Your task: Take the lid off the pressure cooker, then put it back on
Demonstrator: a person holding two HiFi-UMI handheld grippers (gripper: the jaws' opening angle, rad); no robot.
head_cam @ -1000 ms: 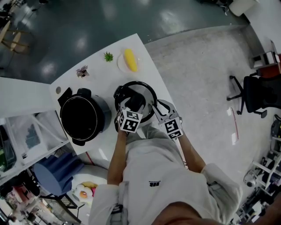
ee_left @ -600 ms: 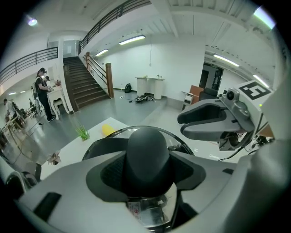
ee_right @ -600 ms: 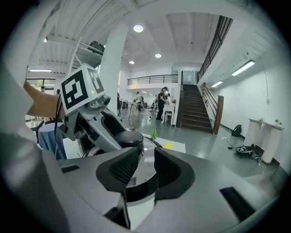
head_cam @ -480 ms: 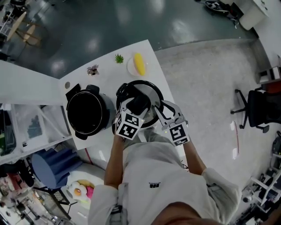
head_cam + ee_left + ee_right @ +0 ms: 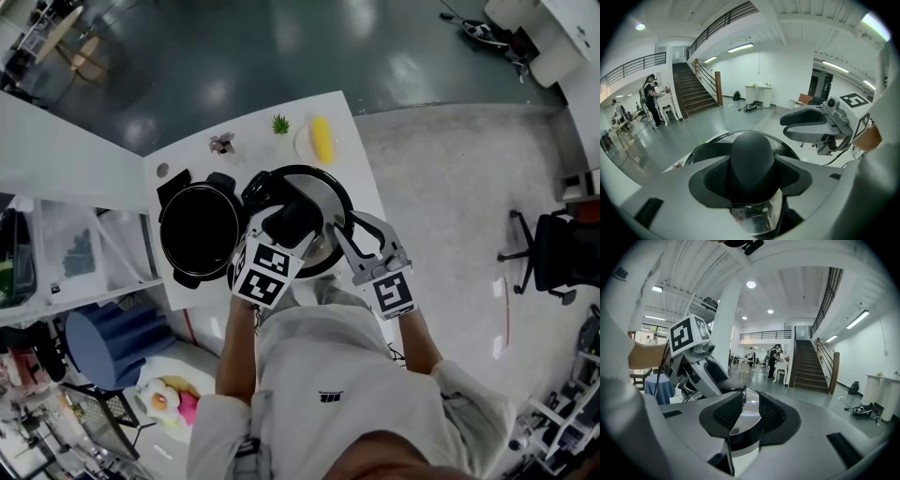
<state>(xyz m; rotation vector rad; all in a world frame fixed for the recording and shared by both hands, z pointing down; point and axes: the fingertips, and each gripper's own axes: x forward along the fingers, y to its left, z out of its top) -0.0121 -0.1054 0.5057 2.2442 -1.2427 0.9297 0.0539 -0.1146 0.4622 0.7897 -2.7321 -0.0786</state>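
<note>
We hold the lid (image 5: 323, 192) with both tools: the left hand-held gripper (image 5: 292, 223) is clamped on its black knob (image 5: 752, 159), and the right hand-held gripper (image 5: 343, 236) is clamped on its metal rim at the near right. The lid hangs just right of the open pressure cooker (image 5: 199, 230), over the near right part of the white worktop (image 5: 251, 124).
</note>
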